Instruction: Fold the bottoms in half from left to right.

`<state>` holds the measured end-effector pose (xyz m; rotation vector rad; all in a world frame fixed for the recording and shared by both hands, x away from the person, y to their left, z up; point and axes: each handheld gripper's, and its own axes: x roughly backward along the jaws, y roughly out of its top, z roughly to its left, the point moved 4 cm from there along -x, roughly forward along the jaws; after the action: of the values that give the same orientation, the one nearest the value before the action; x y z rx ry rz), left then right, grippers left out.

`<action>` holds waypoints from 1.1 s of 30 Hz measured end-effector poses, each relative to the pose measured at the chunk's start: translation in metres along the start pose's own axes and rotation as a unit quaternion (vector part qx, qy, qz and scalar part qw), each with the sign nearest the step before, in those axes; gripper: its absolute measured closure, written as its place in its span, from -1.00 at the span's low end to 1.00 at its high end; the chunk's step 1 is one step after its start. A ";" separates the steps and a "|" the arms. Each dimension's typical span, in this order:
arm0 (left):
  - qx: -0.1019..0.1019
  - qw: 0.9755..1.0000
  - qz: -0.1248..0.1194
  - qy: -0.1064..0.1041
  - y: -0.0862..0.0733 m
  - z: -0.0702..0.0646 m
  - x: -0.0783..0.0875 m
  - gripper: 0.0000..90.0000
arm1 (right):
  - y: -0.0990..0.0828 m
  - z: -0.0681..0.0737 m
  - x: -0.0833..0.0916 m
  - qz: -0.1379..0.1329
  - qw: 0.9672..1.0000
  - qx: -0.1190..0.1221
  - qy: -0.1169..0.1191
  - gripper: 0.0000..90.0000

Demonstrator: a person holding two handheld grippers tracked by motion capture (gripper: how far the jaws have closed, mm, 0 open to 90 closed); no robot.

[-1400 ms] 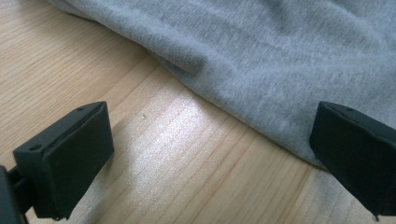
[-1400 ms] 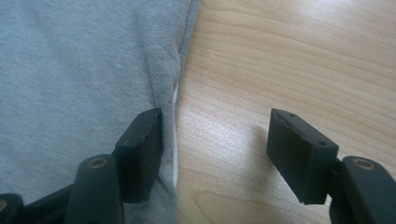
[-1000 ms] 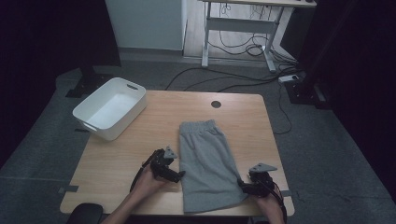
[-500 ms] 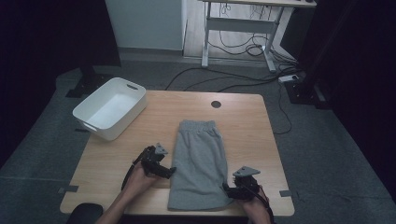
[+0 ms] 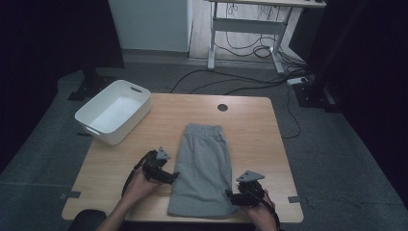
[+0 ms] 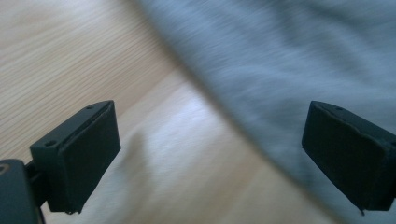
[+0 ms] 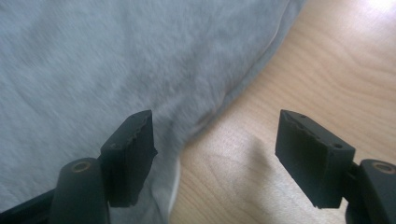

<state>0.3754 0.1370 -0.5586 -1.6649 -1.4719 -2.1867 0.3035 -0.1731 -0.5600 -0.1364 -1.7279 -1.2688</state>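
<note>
A pair of grey shorts [image 5: 204, 171] lies folded lengthwise in the middle of a wooden table [image 5: 250, 130], waistband toward the far edge and leg hems close to the near edge, as a person works it with two handheld grippers. The left gripper [image 5: 169, 176] sits at the garment's left edge about midway down, its jaws spread wide with nothing between them; in the left gripper view they straddle the line where cloth [image 6: 299, 70] meets bare wood. The right gripper [image 5: 230, 197] rests at the near right corner by the hem; its jaws have just been opening and stand apart, one over the fabric [image 7: 116, 65] and one over the wood, gripping nothing. A white plastic bin [image 5: 114, 110] stands well apart at the table's far left corner. The shorts look like soft, fleecy knit: light, limp and quick to sag or wrinkle, not fragile, and unlikely to slip from rubbery pads once pinched. Because the cloth has no stiffness of its own, a single hold would probably let it droop and unfold; the better grips appear to be the doubled side edges or the corners near hem and waistband, taken with both grippers together so that the layers stay aligned. The thicker waistband seems the firmest purchase.
</note>
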 end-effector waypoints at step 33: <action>-0.124 0.986 0.000 -0.108 -0.070 -0.082 0.050 -0.12 | -0.037 0.030 0.035 0.021 0.994 0.058 0.093 0.13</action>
<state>0.2566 0.1447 -0.5652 -2.0346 -1.2830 -2.3354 0.2448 -0.1813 -0.5597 0.0128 -1.6241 -1.1118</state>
